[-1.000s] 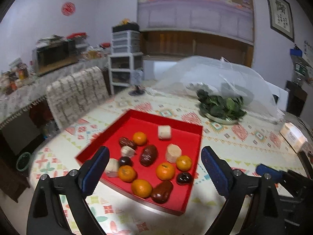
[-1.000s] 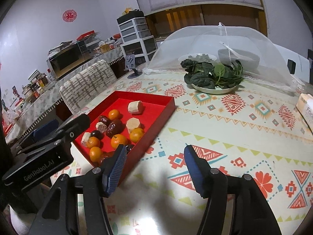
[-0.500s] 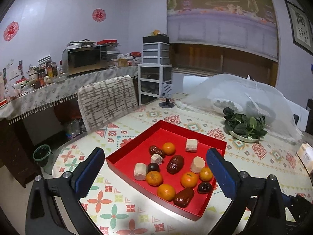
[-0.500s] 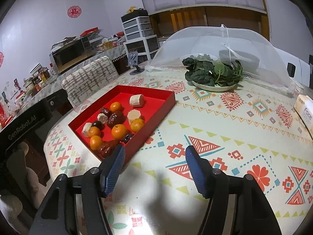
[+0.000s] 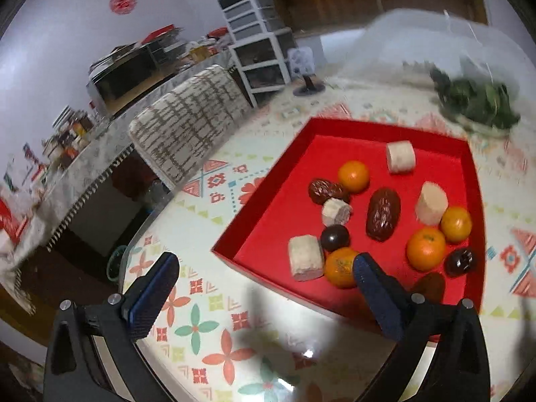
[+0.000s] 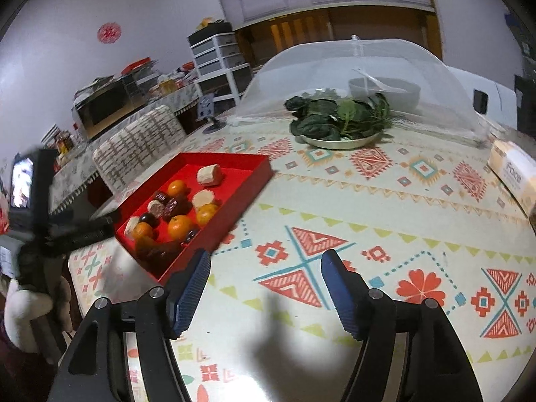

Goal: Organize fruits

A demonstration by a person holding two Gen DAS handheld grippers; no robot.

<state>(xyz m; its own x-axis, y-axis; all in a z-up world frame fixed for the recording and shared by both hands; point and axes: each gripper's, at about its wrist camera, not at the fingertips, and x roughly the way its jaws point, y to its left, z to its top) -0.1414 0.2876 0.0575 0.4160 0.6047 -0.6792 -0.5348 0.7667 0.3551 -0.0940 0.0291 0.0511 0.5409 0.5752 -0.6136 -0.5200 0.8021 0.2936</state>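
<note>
Both wrist views look down the table, sharing the red tray (image 5: 268,201) (image 6: 254,181).

**Fruit count in the red tray**

You have one red tray (image 5: 268,221). In it you can count four oranges (image 5: 353,176), four pale cut cylinders (image 5: 400,156), three brown dates (image 5: 383,213) and two small dark round fruits (image 5: 335,238). A fifth orange may be hidden.

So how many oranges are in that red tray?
4 visible: one at the back, two near the right wall, one at the front behind the left gripper, which may hide another.
</note>
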